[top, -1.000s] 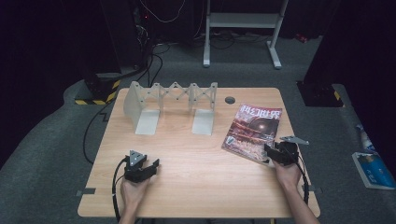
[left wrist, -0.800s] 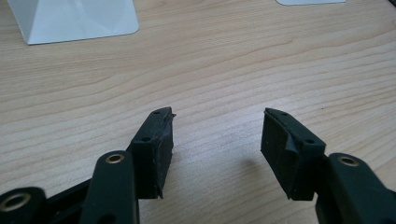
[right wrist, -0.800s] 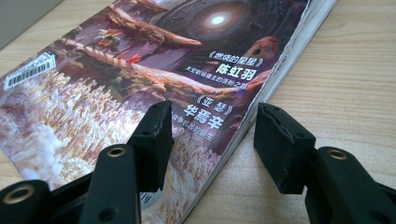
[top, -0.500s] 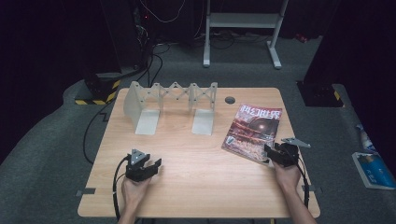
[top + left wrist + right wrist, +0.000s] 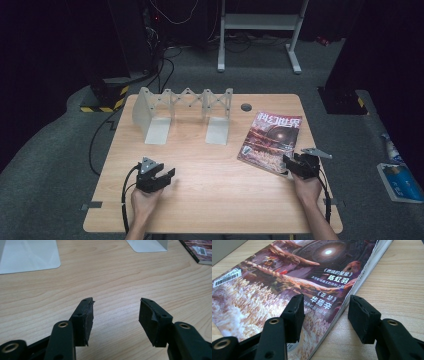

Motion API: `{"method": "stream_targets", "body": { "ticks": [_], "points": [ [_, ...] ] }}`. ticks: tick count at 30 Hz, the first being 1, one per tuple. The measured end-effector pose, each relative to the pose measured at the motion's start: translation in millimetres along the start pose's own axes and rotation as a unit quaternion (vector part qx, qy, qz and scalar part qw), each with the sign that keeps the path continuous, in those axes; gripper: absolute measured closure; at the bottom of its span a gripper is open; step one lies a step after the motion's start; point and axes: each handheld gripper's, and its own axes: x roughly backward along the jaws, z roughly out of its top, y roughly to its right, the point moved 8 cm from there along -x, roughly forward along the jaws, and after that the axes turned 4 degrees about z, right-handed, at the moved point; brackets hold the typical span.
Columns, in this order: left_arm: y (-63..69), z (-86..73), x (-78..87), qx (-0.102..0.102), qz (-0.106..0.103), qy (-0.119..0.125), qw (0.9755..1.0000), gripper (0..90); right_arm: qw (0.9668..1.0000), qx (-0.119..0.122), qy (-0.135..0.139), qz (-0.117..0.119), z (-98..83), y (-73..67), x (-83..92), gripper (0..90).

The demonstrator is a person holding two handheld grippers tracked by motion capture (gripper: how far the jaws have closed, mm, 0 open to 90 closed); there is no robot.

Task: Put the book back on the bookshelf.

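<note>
- One magazine (image 5: pixel 287 277) — thin, floppy, glossy-slick; likely light. Grip its page edge at the tabletop's (image 5: pixel 210 170) 4 o'clock.
- Right claw (image 5: pixel 324 312) open astride that edge; left claw (image 5: pixel 116 315), closing lately, holds nothing.

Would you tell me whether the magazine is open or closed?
Closed: the magazine lies flat on the table, front cover up, pages stacked.

Overhead forward-down; 2 close table-level views

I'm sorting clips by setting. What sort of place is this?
Probably a lab or studio recording bay: a lone wooden table on grey carpet, black curtains around, a metal equipment stand and cables behind.
</note>
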Motion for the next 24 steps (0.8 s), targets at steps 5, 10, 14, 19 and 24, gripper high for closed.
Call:
{"method": "stream_targets", "body": {
  "ticks": [5, 10, 14, 19, 24],
  "points": [
    [6.4, 6.0, -1.0, 0.0, -0.006, 0.0, 1.0, 46.0, 1.0, 0.0, 0.0, 0.0, 0.0, 0.1, 0.0, 46.7],
    [13.9, 13.4, -1.5, -0.012, -0.011, 0.002, 0.9999, 46.0, 1.0, 0.0, 0.0, 0.0, 0.0, 0.0, 0.0, 46.6],
    [20.3, 19.8, -2.8, -0.015, -0.014, 0.004, 0.9998, 45.9, 1.0, 0.0, 0.0, 0.0, 0.0, 0.0, -0.1, 46.7],
    [29.3, 26.7, -7.9, -0.013, -0.022, 0.003, 0.9997, 45.6, 1.0, 0.0, 0.001, 0.0, -0.1, 0.0, 0.0, 46.7],
    [39.1, 31.0, -13.8, -0.015, -0.03, 0.003, 0.9994, 45.6, 1.0, -0.001, 0.001, 0.0, -0.1, 0.0, 0.0, 46.7]
  ]
}}
